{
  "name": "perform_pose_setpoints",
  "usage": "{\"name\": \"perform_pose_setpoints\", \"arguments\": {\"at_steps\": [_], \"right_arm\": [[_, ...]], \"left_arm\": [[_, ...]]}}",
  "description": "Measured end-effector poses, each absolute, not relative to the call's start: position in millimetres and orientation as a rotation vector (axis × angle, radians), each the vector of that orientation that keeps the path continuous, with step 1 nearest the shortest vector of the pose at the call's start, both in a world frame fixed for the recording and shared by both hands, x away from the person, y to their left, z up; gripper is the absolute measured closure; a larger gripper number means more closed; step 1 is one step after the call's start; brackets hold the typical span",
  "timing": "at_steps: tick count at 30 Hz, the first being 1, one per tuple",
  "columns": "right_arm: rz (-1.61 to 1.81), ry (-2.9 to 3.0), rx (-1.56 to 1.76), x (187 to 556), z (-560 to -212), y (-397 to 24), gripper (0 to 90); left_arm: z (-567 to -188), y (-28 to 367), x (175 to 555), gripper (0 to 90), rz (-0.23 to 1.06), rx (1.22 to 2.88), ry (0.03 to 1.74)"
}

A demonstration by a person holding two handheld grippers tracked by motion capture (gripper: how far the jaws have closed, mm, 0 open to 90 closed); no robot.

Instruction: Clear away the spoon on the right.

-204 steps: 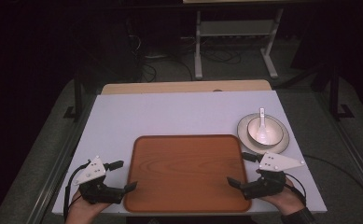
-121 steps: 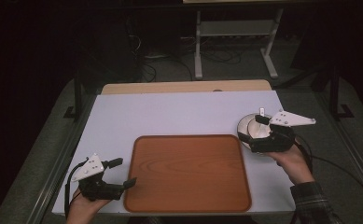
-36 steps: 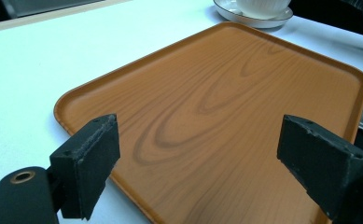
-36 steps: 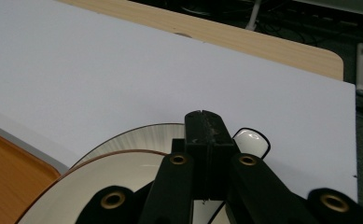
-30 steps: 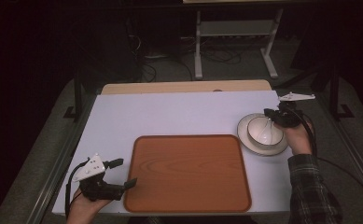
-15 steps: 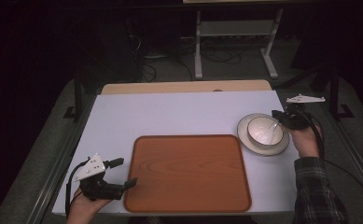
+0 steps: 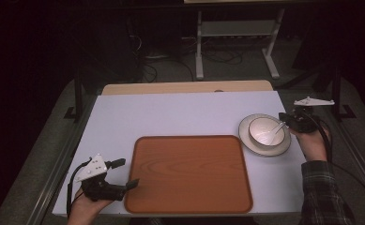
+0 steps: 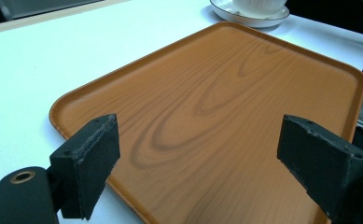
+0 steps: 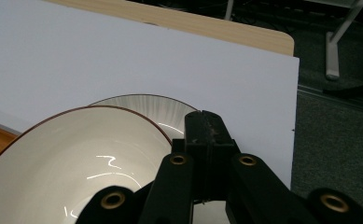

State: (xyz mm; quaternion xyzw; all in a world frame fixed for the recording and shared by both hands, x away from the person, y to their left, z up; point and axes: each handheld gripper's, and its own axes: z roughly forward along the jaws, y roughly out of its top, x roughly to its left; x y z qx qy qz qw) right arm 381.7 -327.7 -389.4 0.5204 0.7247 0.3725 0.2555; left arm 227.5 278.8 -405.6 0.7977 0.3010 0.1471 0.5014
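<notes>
The right gripper point(image 7: 290, 123), jaws pressed together on the spoon point(image 7: 275, 130) handle, sits at the bowl point(image 7: 266, 131)'s right rim. The bowl stands on a plate point(image 7: 247, 134) just right of the tray point(image 7: 189, 173), near the table point(image 7: 180, 112)'s right edge. The left gripper point(image 7: 121, 173) gapes empty at the tray's left edge. No writing is readable.

1. In the high view the room behind is almost black, and the white table point(image 7: 180, 115) is the brightest part.
2. The light falls from above: the bowl point(image 9: 72, 163) shows small white glare lines inside.
3. The tray point(image 8: 226, 121) has a soft shine.
4. The near jaws look slightly unsharp.
</notes>
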Motion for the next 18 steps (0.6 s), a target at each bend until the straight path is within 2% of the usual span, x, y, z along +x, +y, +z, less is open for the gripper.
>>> {"name": "perform_pose_setpoints", "arguments": {"at_steps": [18], "right_arm": [[0.996,1.959,1.445,364,-389,-336,89.4]], "left_arm": [[-405,280,225,12.9,0.361,1.927,0.723]]}}
